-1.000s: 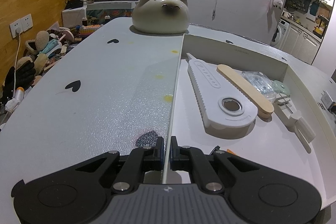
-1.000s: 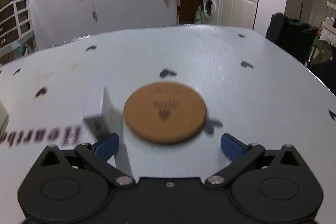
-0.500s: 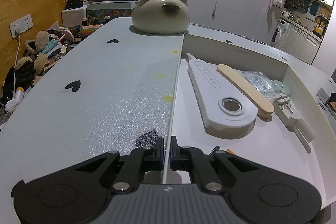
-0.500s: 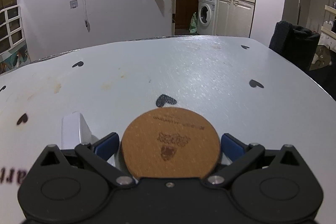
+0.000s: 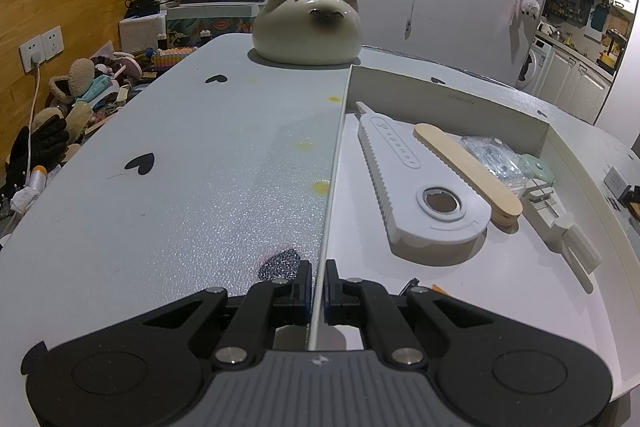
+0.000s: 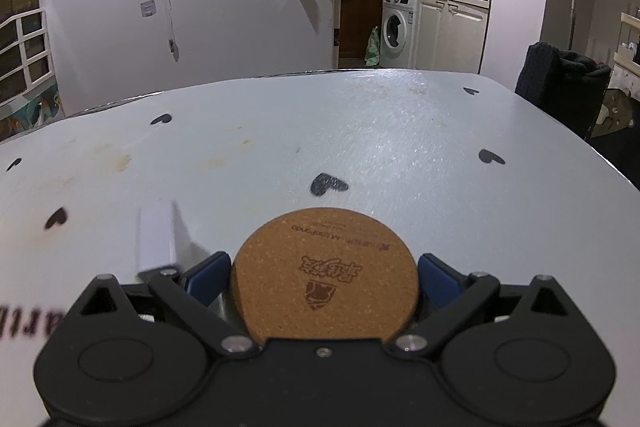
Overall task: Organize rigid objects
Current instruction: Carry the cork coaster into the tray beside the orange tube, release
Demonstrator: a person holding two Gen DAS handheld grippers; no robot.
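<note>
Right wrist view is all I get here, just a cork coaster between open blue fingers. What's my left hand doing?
Observer: The left gripper is shut on the thin side wall of a white box.
Operator: Is anything in that box already?
Observer: Yes, a white opener tool with a round hole, and a wooden stick lying across it.
Operator: Anything else?
Observer: A clear plastic packet and a small white clip-like part along the right side.
Operator: And outside the box?
Observer: A cat-shaped ceramic piece sits on the table just beyond the box's far corner. In your own view, the right gripper is open around the cork coaster.
</note>
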